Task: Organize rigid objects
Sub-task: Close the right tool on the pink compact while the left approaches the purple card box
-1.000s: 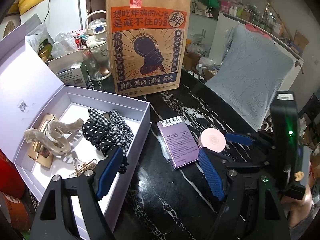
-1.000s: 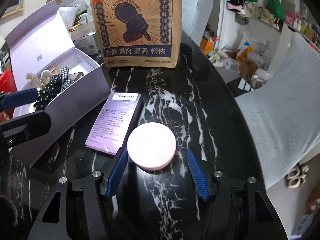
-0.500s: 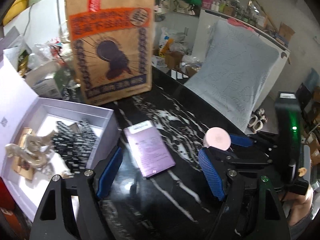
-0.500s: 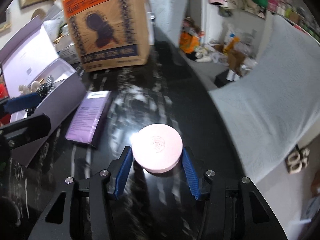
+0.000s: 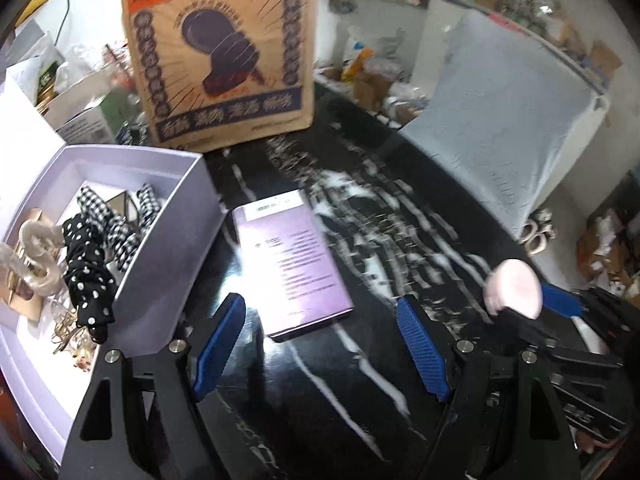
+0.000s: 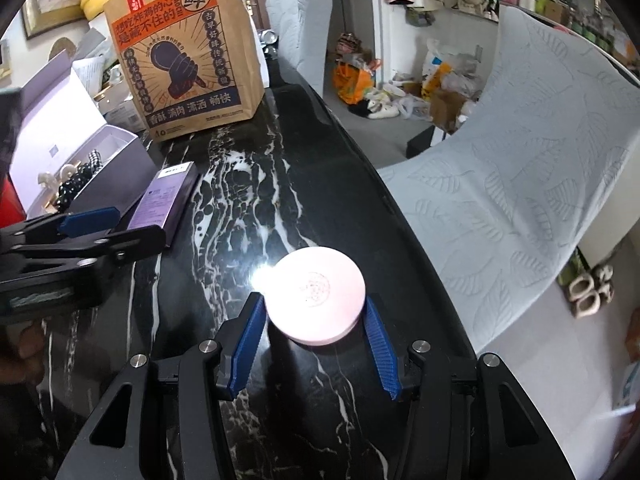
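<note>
Now clamped in the right tool (image 6: 314, 326): pink round compact (image 6: 316, 295), both blue pads pressed on its rim, over the black marble bench (image 6: 248, 200). Left tool (image 5: 320, 340) gaping, nothing between the pads, with the purple flat box (image 5: 292, 268) lying on the bench just ahead. Off to that tool's left, touching nothing of it, open lavender gift box (image 5: 160, 280) holding scrunchies.

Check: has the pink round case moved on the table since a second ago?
Yes. The pink round case, clamped in the right tongs, now sits farther from the purple flat box it had been touching, toward the table's right edge.
</note>
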The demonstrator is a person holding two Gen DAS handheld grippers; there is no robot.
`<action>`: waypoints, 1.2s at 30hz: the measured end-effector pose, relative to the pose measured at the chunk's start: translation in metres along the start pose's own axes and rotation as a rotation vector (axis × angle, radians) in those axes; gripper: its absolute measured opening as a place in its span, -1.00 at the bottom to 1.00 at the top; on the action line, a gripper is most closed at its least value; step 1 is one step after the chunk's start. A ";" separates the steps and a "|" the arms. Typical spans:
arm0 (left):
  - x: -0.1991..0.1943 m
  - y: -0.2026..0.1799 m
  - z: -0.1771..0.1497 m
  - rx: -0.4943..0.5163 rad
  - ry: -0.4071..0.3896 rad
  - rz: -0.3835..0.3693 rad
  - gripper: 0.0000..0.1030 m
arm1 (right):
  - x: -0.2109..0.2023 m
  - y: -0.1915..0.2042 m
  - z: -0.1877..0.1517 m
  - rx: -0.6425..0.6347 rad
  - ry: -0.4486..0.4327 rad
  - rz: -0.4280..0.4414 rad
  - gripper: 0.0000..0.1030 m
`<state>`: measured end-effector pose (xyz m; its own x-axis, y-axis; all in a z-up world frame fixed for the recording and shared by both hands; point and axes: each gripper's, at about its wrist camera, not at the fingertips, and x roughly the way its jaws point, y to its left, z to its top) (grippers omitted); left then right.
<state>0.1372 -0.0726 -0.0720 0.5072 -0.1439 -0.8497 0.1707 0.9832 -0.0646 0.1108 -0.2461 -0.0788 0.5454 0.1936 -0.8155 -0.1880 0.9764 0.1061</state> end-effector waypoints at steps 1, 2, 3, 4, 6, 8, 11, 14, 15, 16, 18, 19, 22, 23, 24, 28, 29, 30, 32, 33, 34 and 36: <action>0.003 0.001 0.000 -0.005 0.007 -0.003 0.52 | -0.001 -0.001 -0.001 0.004 -0.001 0.006 -0.03; 0.006 0.003 0.000 -0.013 0.015 -0.008 0.51 | -0.001 -0.002 -0.001 0.011 -0.002 0.013 -0.03; 0.010 0.005 0.001 -0.022 0.024 -0.009 0.51 | -0.001 -0.002 -0.002 0.014 -0.003 0.016 -0.02; 0.013 0.006 0.001 -0.028 0.032 -0.009 0.51 | -0.002 -0.003 -0.002 0.016 -0.004 0.019 -0.02; 0.020 0.008 0.002 -0.036 0.048 -0.013 0.52 | -0.002 -0.004 -0.003 0.020 -0.006 0.024 -0.02; 0.022 0.006 0.003 -0.014 0.047 0.003 0.52 | -0.002 -0.005 -0.003 0.022 -0.008 0.027 -0.02; 0.026 0.004 0.005 -0.001 0.041 -0.002 0.52 | -0.002 -0.004 -0.004 0.021 -0.013 0.027 -0.02; 0.029 0.006 0.006 -0.006 0.025 -0.008 0.52 | -0.003 -0.003 -0.005 0.026 -0.017 0.028 -0.02; 0.027 0.006 0.005 -0.010 0.019 -0.015 0.52 | -0.003 -0.003 -0.006 0.023 -0.021 0.025 -0.02; 0.027 0.007 0.006 -0.013 0.012 -0.021 0.51 | -0.003 -0.002 -0.007 0.019 -0.024 0.023 -0.02; 0.026 0.007 0.007 -0.005 -0.002 -0.024 0.38 | -0.003 0.000 -0.008 0.005 -0.030 0.012 -0.02; 0.026 0.007 0.007 0.003 -0.009 -0.018 0.18 | -0.003 0.001 -0.009 0.001 -0.031 0.007 -0.02; 0.024 0.007 0.005 0.018 -0.012 -0.034 0.12 | -0.004 0.001 -0.011 0.014 -0.039 0.011 -0.02; 0.023 0.007 0.004 0.019 -0.013 -0.038 0.11 | -0.004 0.000 -0.011 0.022 -0.041 0.016 -0.02; 0.022 0.007 0.004 0.024 -0.015 -0.038 0.10 | -0.005 -0.001 -0.012 0.032 -0.042 0.024 -0.02; 0.019 0.004 0.001 0.042 -0.010 -0.051 0.04 | -0.009 0.001 -0.016 0.031 -0.041 0.023 -0.02; 0.018 0.003 -0.001 0.046 -0.007 -0.058 0.03 | -0.010 0.002 -0.018 0.028 -0.040 0.021 -0.02; 0.015 0.001 -0.005 0.051 -0.006 -0.061 0.03 | -0.012 0.003 -0.020 0.023 -0.038 0.019 -0.03; 0.011 0.000 -0.010 0.053 -0.003 -0.070 0.03 | -0.014 0.007 -0.024 0.014 -0.036 0.018 -0.03; 0.008 -0.001 -0.016 0.060 -0.004 -0.079 0.03 | -0.016 0.008 -0.026 0.011 -0.035 0.018 -0.03; 0.006 -0.001 -0.019 0.063 -0.004 -0.084 0.03 | -0.017 0.009 -0.028 0.009 -0.034 0.018 -0.03; 0.001 -0.001 -0.026 0.067 -0.001 -0.094 0.03 | -0.021 0.012 -0.034 0.005 -0.030 0.017 -0.03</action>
<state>0.1151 -0.0711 -0.0862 0.4874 -0.2353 -0.8409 0.2739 0.9556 -0.1087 0.0695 -0.2414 -0.0793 0.5664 0.2131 -0.7961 -0.1936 0.9734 0.1228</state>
